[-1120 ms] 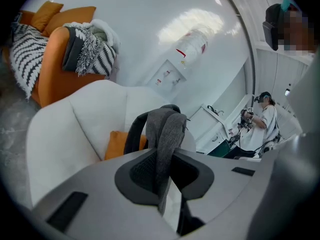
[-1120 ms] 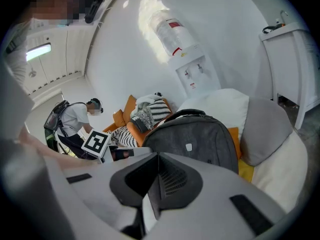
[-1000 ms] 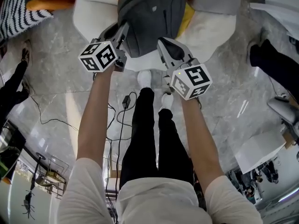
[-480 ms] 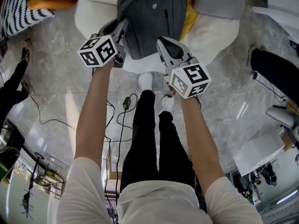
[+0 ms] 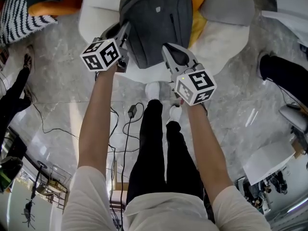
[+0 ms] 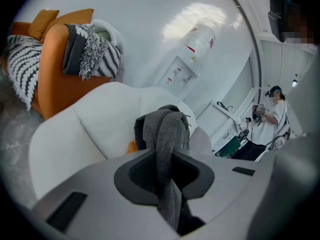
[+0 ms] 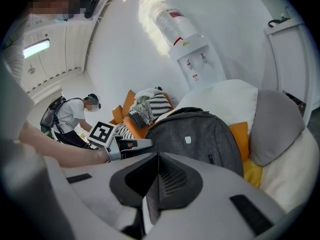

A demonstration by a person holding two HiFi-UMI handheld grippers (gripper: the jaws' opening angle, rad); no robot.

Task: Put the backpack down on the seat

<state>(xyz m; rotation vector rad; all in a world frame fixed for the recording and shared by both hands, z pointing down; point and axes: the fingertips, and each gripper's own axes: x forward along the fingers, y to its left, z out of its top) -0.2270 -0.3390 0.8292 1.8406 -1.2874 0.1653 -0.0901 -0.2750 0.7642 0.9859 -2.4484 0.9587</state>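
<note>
Head view is showing the white seat (image 5: 216, 40) filling the top of the frame. The grey backpack (image 5: 156, 23) is lying on it, front panel up and leaning toward the seat back. Its lower edge is sitting near the seat's front lip. An orange cushion (image 5: 198, 6) and a grey cushion (image 5: 231, 4) are lying just beside it on the right.

The left tool (image 5: 126, 32) is clenching the backpack's grey strap (image 6: 167, 144), which is running straight up between the pads in the left gripper view. The right tool (image 5: 167, 48) is hovering at the bag's lower edge with its jaws pressed together. A thin grey sliver is showing low between them, too slight to name.

To my eye the bag's weight is already going onto the seat, so the step in hand is settling and letting go. That is calling for lowering the strap until it slackens and checking the bag is not tipping toward the front lip. The left pads should then be opening fully before drawing back, so the strap is not dragging the bag along.
</note>
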